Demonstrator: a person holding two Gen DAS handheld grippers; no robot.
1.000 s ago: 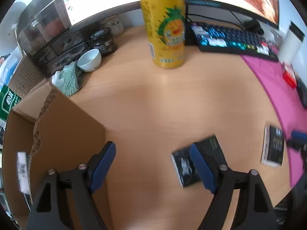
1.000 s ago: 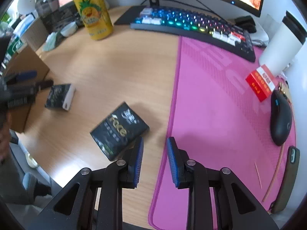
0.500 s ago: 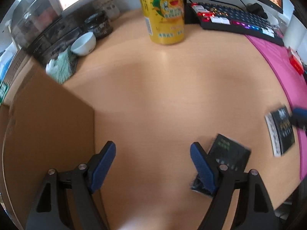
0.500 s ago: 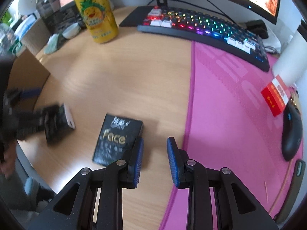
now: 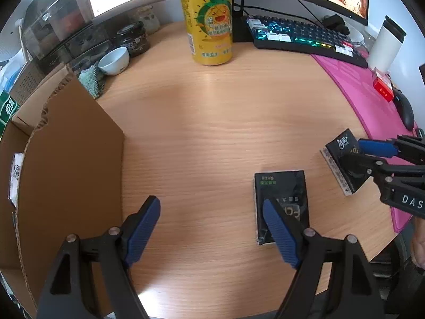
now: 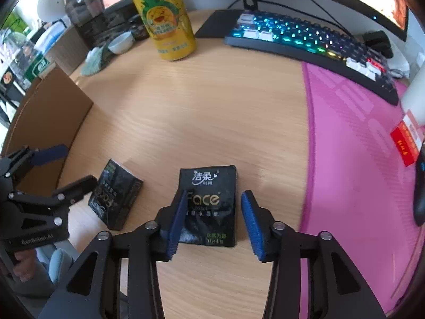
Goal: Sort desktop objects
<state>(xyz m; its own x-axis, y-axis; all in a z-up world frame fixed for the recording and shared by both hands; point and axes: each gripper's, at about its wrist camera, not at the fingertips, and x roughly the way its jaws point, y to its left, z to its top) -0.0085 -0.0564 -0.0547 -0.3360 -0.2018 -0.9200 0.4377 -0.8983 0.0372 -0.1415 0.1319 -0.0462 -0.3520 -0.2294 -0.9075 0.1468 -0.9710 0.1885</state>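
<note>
Both grippers have been shifting across the desk [image 6: 212, 122] since a second ago, and the right gripper's [image 6: 212, 220] jaws have just been opening over a black tissue pack [image 6: 209, 199], pads not pressing it. Going from the left: a cardboard box [image 5: 71, 159] is standing at the desk edge; the left gripper [image 5: 212, 228] is hanging wide open, empty, beside the second tissue pack [image 5: 281, 194]; the can [image 5: 209, 18] is standing behind.
</note>
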